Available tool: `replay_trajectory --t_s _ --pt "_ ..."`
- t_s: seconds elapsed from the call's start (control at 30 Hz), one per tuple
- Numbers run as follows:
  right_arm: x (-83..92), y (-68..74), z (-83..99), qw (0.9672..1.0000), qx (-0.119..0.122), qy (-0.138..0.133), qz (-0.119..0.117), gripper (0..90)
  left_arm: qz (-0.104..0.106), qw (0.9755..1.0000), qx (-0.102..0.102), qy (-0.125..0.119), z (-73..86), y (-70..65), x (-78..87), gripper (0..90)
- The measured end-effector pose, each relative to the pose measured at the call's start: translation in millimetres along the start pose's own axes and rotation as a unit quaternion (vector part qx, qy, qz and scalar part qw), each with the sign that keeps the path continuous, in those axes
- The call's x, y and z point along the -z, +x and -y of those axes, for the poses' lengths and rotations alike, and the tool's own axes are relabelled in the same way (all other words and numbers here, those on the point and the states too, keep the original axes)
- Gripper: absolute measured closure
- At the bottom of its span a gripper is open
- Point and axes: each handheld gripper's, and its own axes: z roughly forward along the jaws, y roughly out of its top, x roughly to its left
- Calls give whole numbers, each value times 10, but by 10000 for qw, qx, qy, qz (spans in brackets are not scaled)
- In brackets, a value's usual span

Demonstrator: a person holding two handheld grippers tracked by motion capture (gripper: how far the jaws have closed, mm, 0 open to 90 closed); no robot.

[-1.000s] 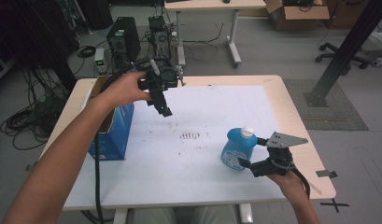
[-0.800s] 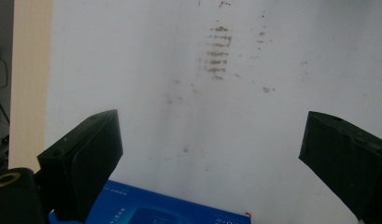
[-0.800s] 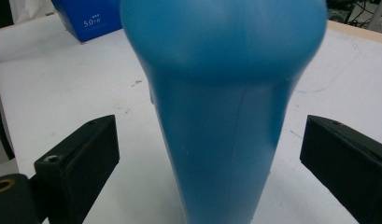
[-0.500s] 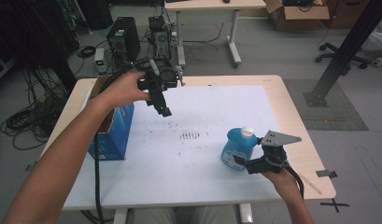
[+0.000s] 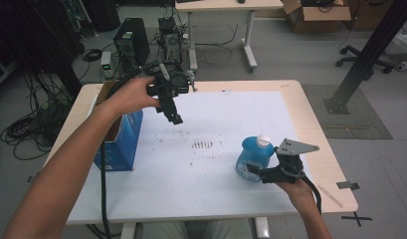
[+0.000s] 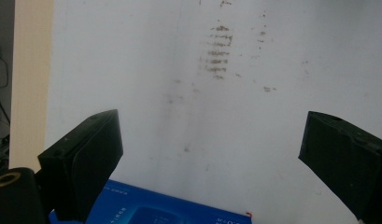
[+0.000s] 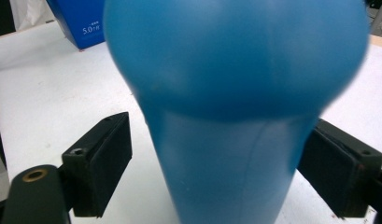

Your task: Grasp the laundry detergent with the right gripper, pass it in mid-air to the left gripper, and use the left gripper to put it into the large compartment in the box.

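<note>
Closing on the rounded blue plastic bottle (image 7: pixel 235 107), the right claw (image 5: pixel 255 169) has gaps both sides; centre before clamping. Left claw (image 6: pixel 212 158) stands apart, empty.

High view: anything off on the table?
Only the white table cover: a patch of short dark smudges mid-table, with fainter specks around it. The blue bottle stands upright; nothing is spilled.

Table (image 5: pixel 201 199) middle free; blue box (image 5: pixel 122 144) blocks left edge.

Blue bottle (image 7: pixel 235 116) between gripper (image 7: pixel 216 177) jaws
</note>
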Motion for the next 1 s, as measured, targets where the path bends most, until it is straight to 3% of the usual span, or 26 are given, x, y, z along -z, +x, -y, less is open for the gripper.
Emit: replay_trajectory --t_s 0.57,1.0 --pt "-8 -15 13 10000 -10 -56 1 239 -5 10000 2 13 0 8 -11 63" --pt "-16 -18 15 9999 18 -142 -38 377 -26 10000 21 24 11 12 -13 63"
